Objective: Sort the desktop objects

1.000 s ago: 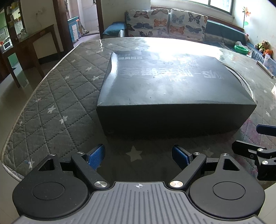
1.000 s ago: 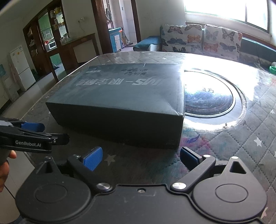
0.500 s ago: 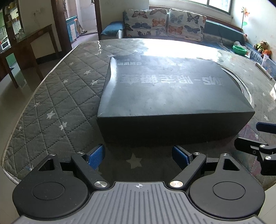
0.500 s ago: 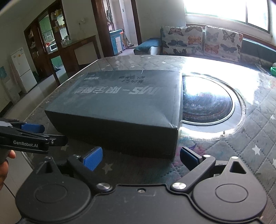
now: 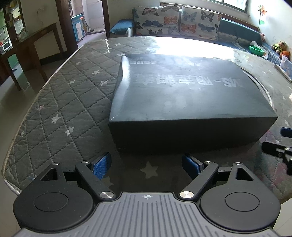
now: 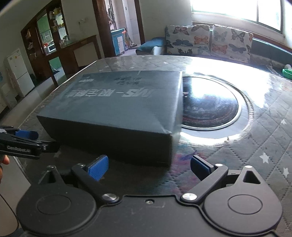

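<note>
Daylight from the window (image 6: pixel 237 14) behind the sofa. Hard glare on the glass tabletop (image 5: pixel 182 47) and the far edge of the box (image 5: pixel 182 91); its near side in shadow. Fisheye bends the edges, corners go dark. Right view slightly smeared at the box corner (image 6: pixel 171 134).

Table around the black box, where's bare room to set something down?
Left of the black box, the quilted cover lies bare to the table edge. Right of it, the round glass inset is open. The near strip is crowded by both hand-held grippers.
</note>
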The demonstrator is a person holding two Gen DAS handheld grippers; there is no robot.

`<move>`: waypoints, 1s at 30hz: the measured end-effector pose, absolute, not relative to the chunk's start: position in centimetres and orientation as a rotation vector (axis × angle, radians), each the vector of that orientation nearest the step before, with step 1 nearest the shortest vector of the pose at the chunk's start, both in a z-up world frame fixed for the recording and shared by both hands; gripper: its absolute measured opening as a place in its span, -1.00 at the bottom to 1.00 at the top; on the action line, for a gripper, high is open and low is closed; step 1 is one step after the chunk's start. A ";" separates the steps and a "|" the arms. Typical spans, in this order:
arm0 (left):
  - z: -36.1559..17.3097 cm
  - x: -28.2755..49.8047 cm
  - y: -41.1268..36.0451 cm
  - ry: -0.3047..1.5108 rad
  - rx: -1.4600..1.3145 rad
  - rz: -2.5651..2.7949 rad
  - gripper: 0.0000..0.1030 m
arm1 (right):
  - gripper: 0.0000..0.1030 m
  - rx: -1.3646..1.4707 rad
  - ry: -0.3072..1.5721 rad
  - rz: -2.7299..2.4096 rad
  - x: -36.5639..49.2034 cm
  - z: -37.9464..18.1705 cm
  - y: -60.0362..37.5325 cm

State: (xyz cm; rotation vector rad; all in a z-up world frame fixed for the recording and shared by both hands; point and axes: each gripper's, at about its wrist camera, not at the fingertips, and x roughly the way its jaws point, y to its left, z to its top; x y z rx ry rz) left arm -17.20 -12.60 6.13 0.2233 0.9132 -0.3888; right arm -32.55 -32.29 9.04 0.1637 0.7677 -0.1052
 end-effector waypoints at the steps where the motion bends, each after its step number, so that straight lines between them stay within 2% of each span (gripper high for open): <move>1: 6.1 -17.2 -12.3 0.913 0.222 -0.386 0.70 | 0.87 0.164 0.768 -0.116 -32.7 9.0 -32.6; 30: 5.9 -10.5 -2.1 0.841 0.086 -0.040 0.70 | 0.87 0.263 0.723 -0.585 -36.1 6.4 -49.6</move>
